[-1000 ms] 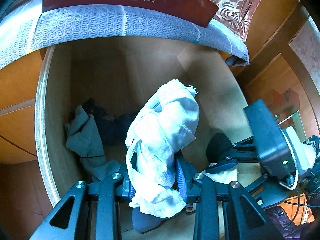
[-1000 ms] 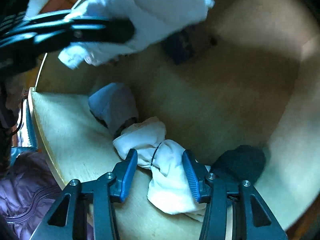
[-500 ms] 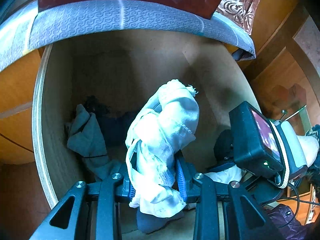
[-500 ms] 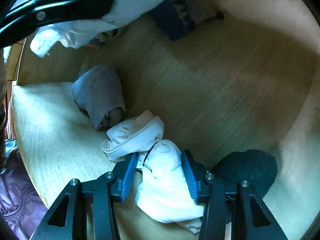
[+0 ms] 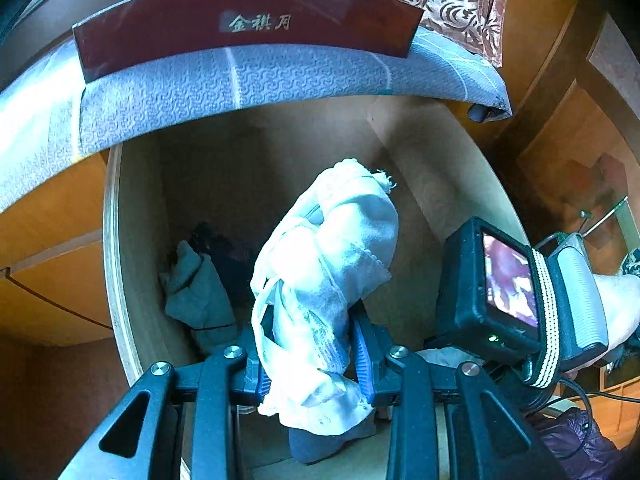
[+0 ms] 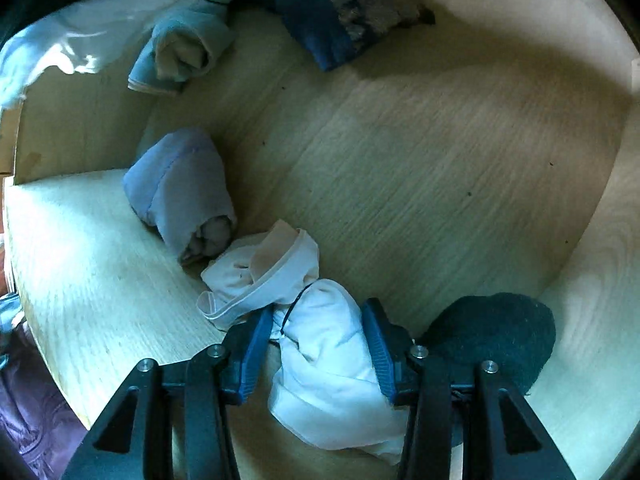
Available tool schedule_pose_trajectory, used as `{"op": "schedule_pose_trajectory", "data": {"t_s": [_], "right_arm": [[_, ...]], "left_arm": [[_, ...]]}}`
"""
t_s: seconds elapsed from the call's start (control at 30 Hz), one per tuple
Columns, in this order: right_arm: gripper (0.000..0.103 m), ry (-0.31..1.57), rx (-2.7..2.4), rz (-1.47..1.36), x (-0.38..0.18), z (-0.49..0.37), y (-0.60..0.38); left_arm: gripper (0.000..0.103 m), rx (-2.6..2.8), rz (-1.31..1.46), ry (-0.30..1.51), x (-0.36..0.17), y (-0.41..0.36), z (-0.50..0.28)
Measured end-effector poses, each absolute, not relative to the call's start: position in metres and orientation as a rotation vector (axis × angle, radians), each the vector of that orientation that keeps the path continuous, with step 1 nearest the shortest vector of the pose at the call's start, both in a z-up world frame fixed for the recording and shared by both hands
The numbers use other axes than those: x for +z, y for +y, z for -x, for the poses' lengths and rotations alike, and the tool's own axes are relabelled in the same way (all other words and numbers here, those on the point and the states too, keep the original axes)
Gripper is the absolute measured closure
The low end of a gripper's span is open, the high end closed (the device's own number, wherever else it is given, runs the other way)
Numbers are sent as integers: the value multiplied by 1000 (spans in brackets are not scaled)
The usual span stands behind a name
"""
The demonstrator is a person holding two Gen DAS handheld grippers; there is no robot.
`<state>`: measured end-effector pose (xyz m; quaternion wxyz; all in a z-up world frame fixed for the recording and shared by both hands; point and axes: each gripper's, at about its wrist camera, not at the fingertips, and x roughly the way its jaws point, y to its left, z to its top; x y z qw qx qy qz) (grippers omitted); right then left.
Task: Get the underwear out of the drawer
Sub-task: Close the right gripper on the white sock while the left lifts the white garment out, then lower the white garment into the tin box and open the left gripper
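Progress looks like roughly the midpoint. One white lacy bundle of underwear is pinched between the pads of the left claw and held up above the open drawer, so that piece seems lifted clear of the drawer floor, though not yet carried away. The right claw is down inside the drawer, its blue pads pressed against the sides of a second white bundle that rests on the pale wooden bottom by the front wall — gripped, I would judge, but not raised.

Left in the drawer: a rolled lilac-grey piece, a pale teal roll, a dark blue folded one and a dark knitted lump touching the right claw's outer finger.

Both white pieces are soft, crumpled and loosely knotted (the second has a thin dark tie round its middle) — they will sag and trail when lifted.
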<state>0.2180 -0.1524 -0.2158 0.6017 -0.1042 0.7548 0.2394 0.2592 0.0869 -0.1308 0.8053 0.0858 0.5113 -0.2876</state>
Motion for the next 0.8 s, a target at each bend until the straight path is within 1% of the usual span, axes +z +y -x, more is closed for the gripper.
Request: {"op": "schedule_pose_trajectory", "data": {"t_s": [0.37,0.53,0.8], "right_arm": [[56,1754,564,244,-239,-222,-134],[56,1750,571,245,-238,-227,-132],[57,1743,584,248,-227,-220,-145]], "left_arm": [[71,-604,-192,1036,-109,83,-255],[71,-592,-190,985,-87,97,-239],[71,-584,-121,901,-43,106,-242]]}}
